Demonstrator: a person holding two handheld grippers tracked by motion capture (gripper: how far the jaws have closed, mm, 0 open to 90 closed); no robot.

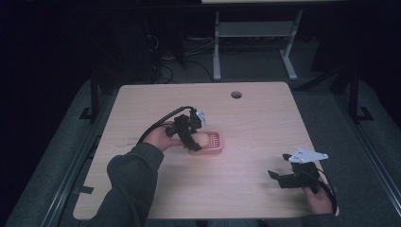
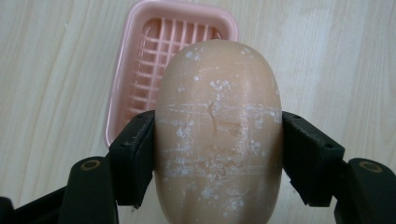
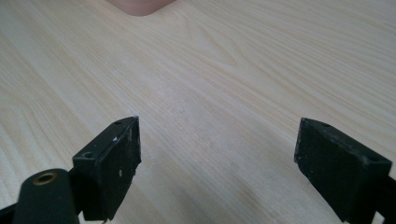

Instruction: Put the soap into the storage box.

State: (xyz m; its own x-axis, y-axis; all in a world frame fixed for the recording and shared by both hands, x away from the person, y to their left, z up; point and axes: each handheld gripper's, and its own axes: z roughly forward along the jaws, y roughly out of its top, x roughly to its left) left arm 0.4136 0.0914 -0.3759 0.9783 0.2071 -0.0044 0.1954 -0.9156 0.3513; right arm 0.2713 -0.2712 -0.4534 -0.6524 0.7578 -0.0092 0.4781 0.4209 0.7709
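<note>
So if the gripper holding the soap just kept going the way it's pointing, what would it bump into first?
Probably the pink soap dish. The left gripper is shut on the soap bar, and the dish lies just beyond the bar's far end, so the soap would likely reach it first. How high the bar sits above the dish is unclear.

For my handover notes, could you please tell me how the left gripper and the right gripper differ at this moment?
The left gripper is shut on the soap bar; the right gripper is open with nothing between its jaws. The left gripper is above the pink soap dish near the table's middle; the right gripper is over bare wood near the front right corner. Both have black jaws and are hand-held.
</note>
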